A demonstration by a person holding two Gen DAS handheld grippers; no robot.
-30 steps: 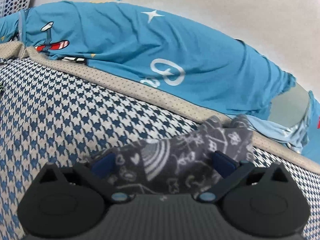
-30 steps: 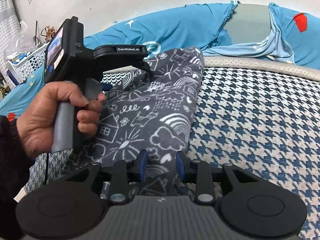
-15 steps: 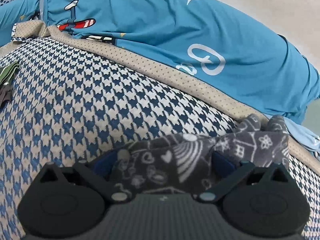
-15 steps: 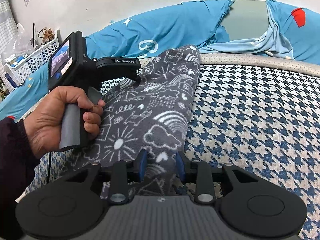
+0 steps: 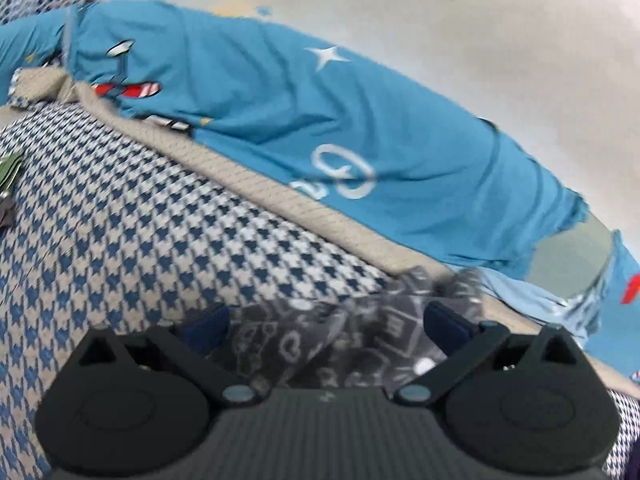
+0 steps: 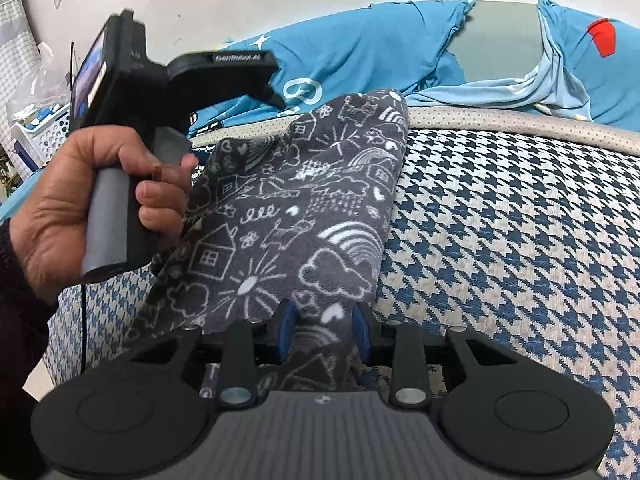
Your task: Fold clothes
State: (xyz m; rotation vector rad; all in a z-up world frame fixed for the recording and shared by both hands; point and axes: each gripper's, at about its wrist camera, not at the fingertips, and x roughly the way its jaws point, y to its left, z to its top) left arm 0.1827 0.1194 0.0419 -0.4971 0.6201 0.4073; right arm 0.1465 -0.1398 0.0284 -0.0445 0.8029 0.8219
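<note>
Lying on the houndstooth bed cover (image 6: 520, 216) is the grey doodle-print garment (image 6: 288, 216). At its left edge, a hand (image 6: 92, 204) holds the left hand-held gripper (image 5: 326, 322), whose blurred white label seems to read "GenRobot.AI"; its jaws stand wide with bunched fabric between them, grip unclear. At the garment's near edge, the right hand-held gripper (image 6: 323, 330) pinches a fold. Beyond the garment lies blue printed bedding (image 6: 360, 44).

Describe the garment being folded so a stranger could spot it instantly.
Start at the bed's blue-and-white houndstooth cover. The dark grey fleece garment lies on its left part, stretching toward the teal bedding along the wall. It alone carries white doodles of houses, rainbows, clouds and suns, and both tools have its fabric between their fingers.
</note>
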